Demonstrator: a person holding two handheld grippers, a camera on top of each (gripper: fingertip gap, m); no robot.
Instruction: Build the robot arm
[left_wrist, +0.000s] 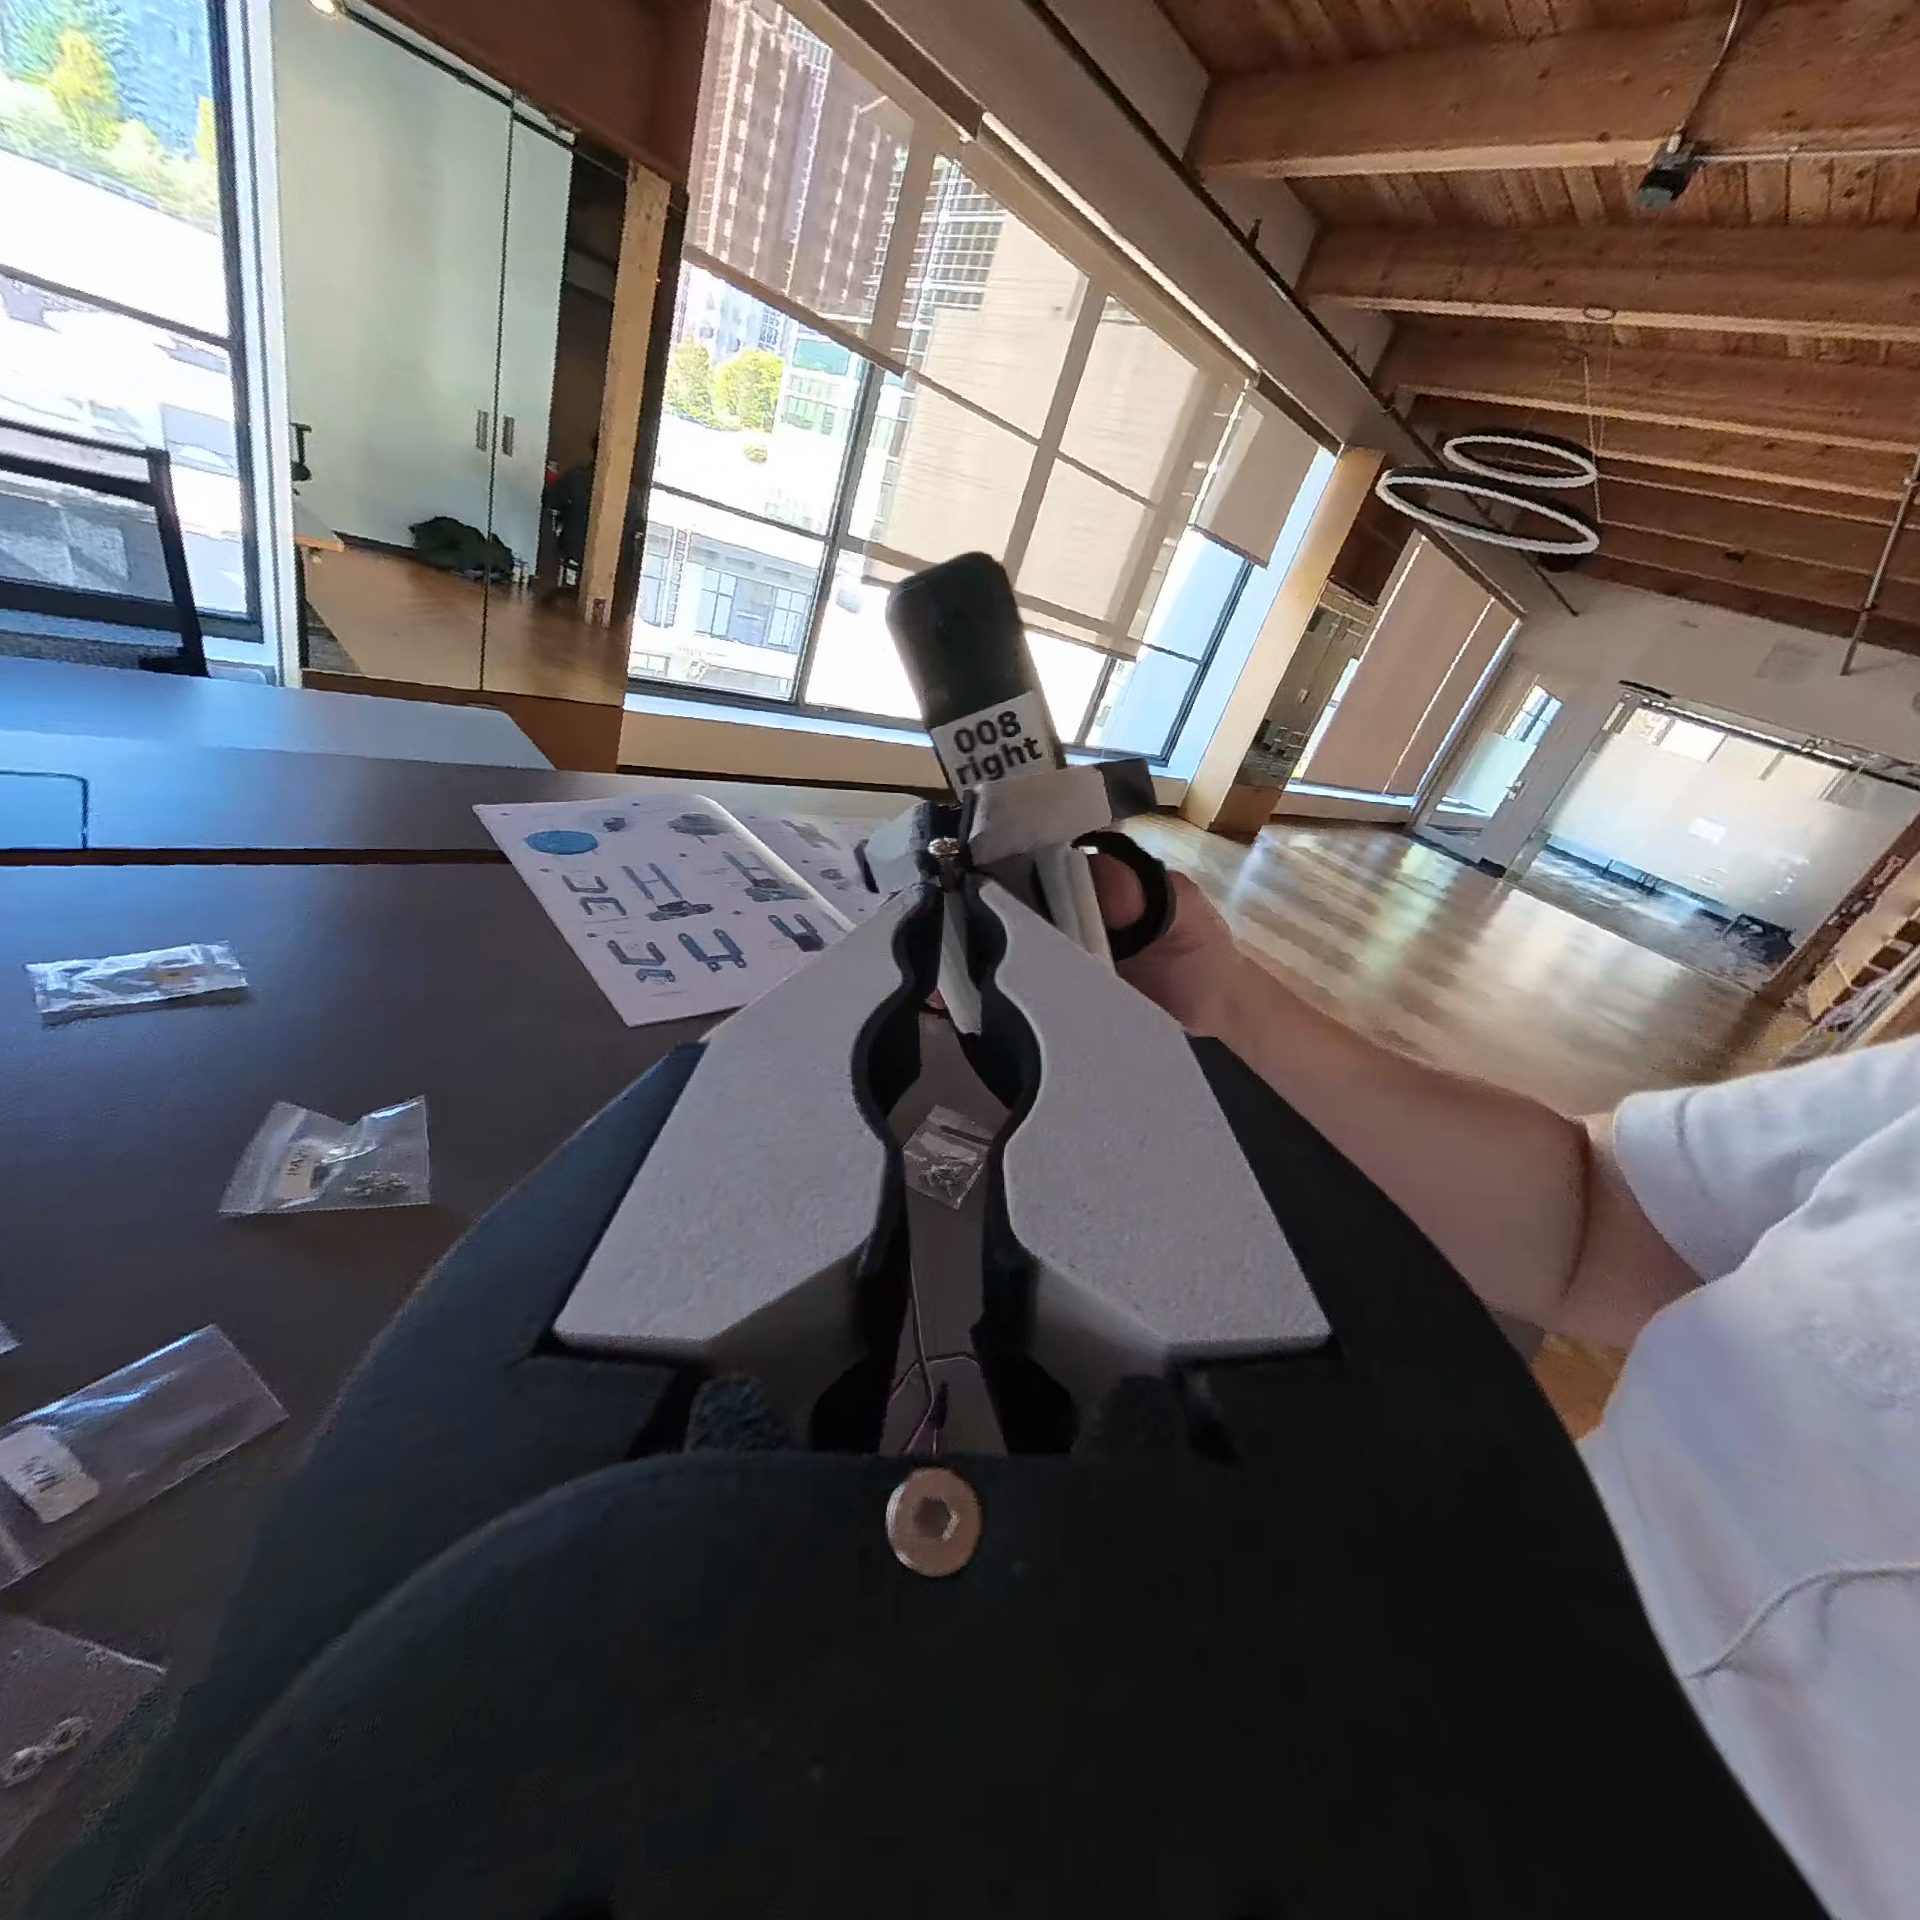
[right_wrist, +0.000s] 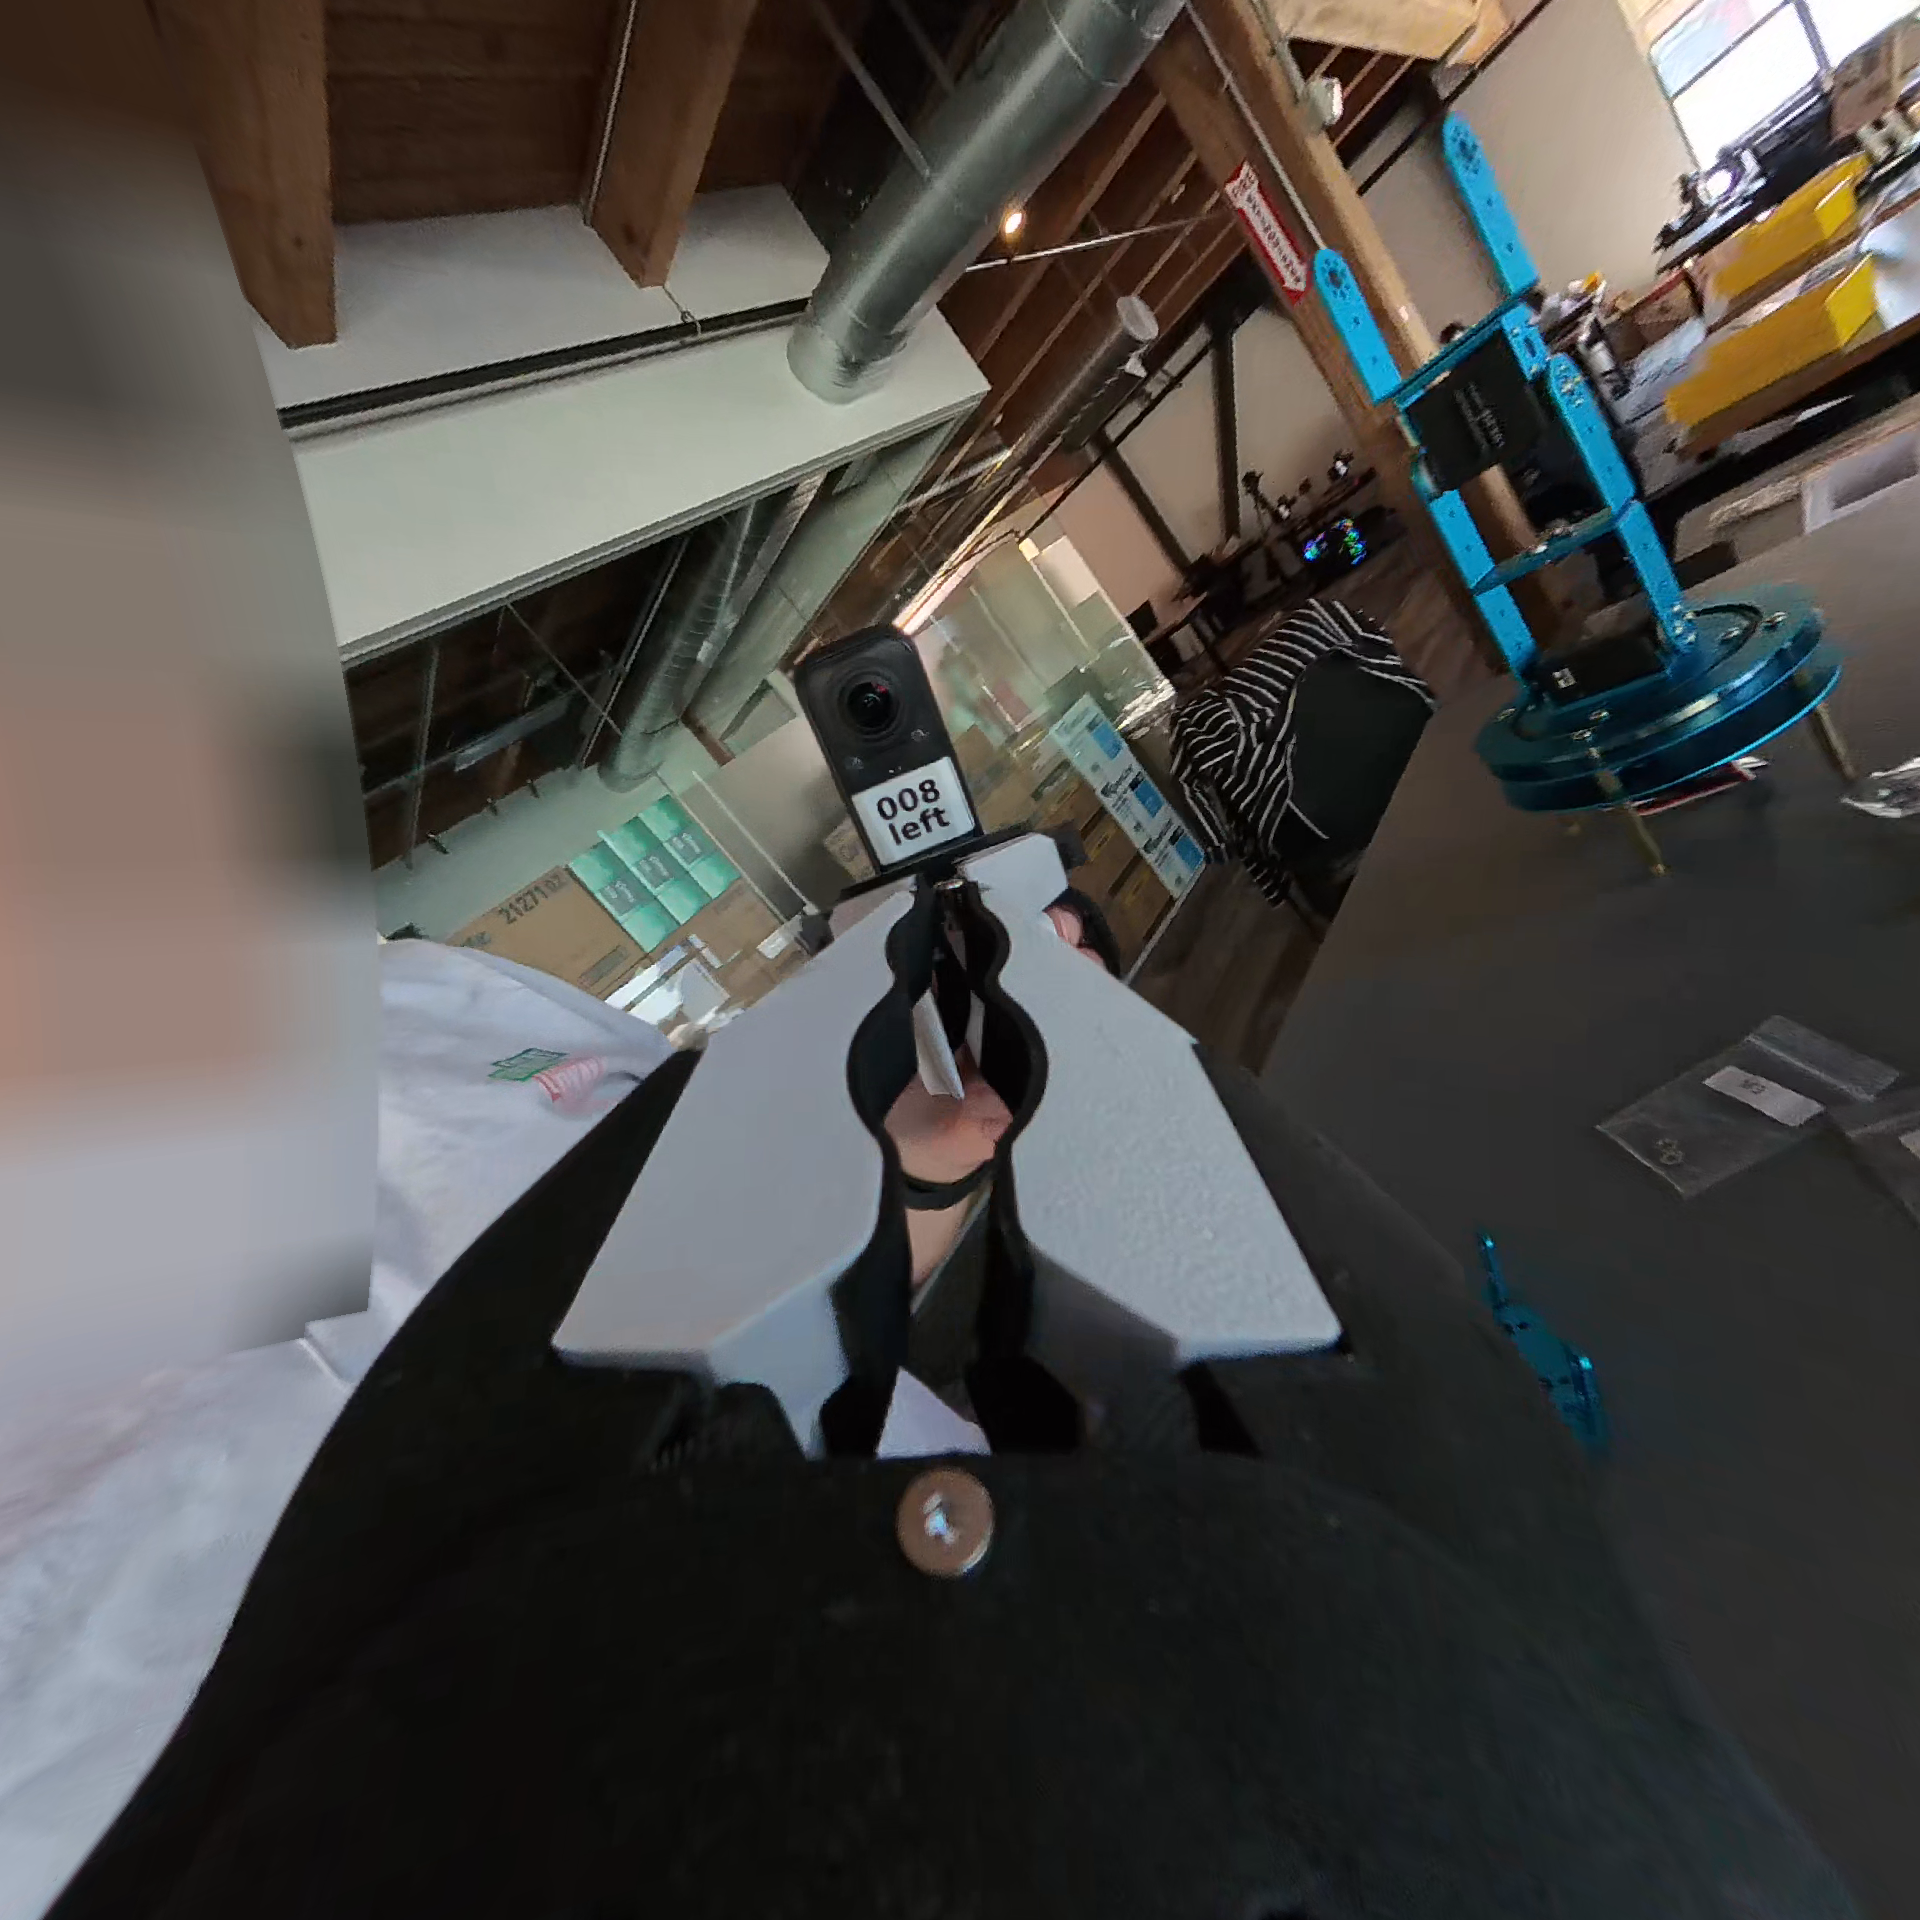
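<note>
My left gripper (left_wrist: 945, 862) and my right gripper (right_wrist: 951, 896) point at each other, tip to tip, above a dark table (left_wrist: 260, 1049). Both sets of white fingers are closed to a point. A small silver screw (left_wrist: 943, 847) sits right where the tips meet; it also shows in the right wrist view (right_wrist: 951, 888). I cannot tell which gripper bears it more. The right gripper with its black camera (left_wrist: 971, 665) and a hand on it faces me in the left wrist view. The left gripper's camera (right_wrist: 868, 707) faces me in the right wrist view.
An open instruction sheet (left_wrist: 675, 894) and several small clear bags of parts (left_wrist: 332, 1153) lie on the table. A blue metal arm kit on a round base (right_wrist: 1652, 707), a loose blue bracket (right_wrist: 1548, 1351) and another bag (right_wrist: 1745, 1112) are to the right. A person in a white shirt (left_wrist: 1787, 1351) stands close. Both grippers' tips are close together, under 4 cm apart.
</note>
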